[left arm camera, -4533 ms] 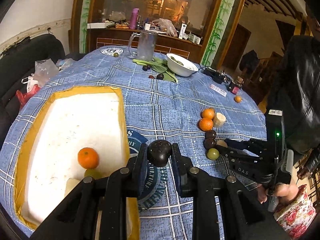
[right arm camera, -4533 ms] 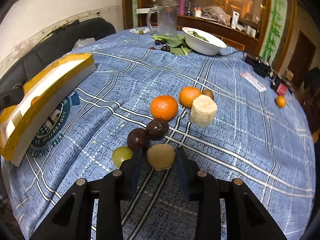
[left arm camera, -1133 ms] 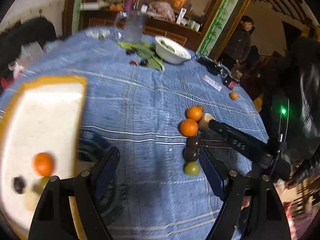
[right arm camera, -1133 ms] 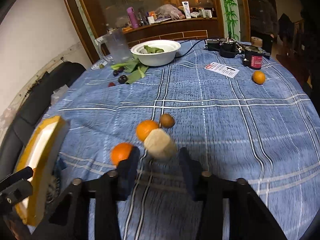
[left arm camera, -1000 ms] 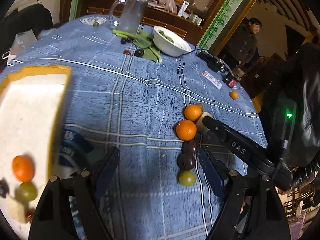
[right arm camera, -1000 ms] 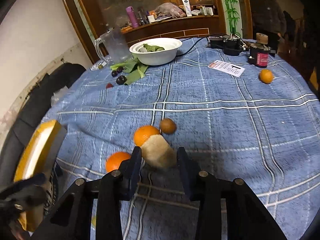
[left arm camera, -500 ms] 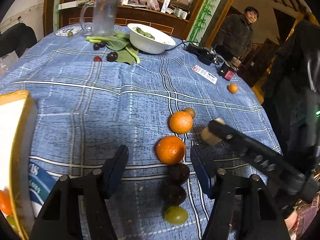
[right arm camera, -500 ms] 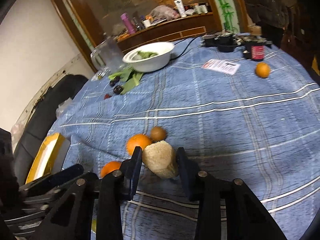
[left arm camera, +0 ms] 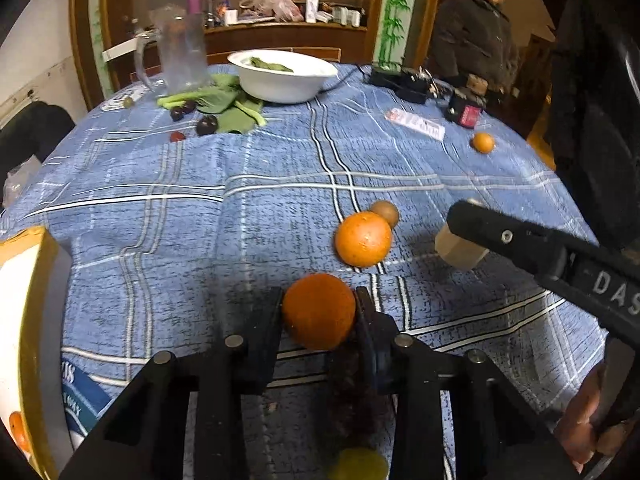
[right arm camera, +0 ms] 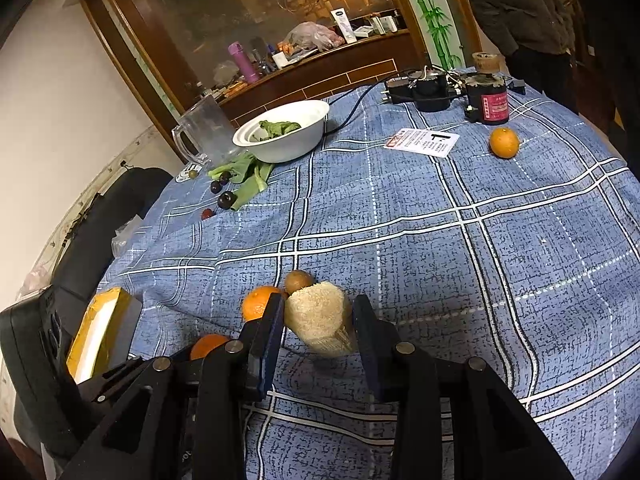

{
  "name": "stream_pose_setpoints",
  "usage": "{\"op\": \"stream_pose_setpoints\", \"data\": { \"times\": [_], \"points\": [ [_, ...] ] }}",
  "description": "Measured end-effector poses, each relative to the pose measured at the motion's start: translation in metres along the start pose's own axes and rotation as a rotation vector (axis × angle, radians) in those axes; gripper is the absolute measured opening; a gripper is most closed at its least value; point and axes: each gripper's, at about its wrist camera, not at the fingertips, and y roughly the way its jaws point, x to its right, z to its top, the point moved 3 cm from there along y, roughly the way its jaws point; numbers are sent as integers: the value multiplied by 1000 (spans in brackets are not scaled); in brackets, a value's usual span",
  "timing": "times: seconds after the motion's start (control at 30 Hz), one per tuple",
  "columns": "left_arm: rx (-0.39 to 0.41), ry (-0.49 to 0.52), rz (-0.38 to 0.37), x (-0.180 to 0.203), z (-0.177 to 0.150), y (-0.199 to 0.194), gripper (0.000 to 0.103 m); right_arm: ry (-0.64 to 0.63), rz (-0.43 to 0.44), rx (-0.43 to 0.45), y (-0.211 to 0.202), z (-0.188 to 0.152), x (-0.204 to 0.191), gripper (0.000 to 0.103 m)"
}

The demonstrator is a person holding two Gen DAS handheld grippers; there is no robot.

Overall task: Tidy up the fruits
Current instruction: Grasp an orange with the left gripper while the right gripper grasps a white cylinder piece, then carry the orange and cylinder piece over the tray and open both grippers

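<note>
In the left wrist view, the left gripper is seen clamped on an orange, its two black fingers pressed against the fruit's sides above the blue checked tablecloth. A dark fruit and a green fruit are partly visible under and behind the fingers, blurred. Just beyond, a second orange is seen on the cloth, touching a small brown kiwi. To the right, the right gripper is seen from the side — a pale cut chunk is held at its tip. At the left edge, the yellow-rimmed foam tray is cut off, with one orange piece showing in it. Farther back, a white bowl with greens, a clear pitcher and a lone small orange are seen.

In the right wrist view, the right gripper is closed on the pale cut chunk, which is gripped between both fingers. The kiwi and the second orange lie just beyond the left finger; the clamped orange is partly hidden lower left. The tray is seen at the left, well apart from the fruit cluster.
</note>
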Motion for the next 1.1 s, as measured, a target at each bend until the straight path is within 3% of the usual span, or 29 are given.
{"op": "stream_pose_setpoints", "data": {
  "times": [0.27, 0.57, 0.7, 0.8, 1.0, 1.1],
  "points": [
    [85, -122, 2, -39, -3, -67, 33, -55, 31, 27, -5, -2, -15, 37],
    [161, -333, 217, -175, -49, -152, 33, -131, 38, 23, -8, -19, -48, 38],
    [159, -442, 316, -231, -75, -168, 34, -157, 110, 5, -21, -36, -89, 38],
    [136, -514, 323, -260, -92, -166, 34, -235, 166, -25, -26, -52, -136, 38],
    [78, -520, 356, -278, -101, -150, 34, -389, 245, -119, -9, -85, -234, 39],
    [56, -530, 330, -283, -101, -143, 34, -446, 258, -190, 15, -98, -276, 39]
  ]
}}
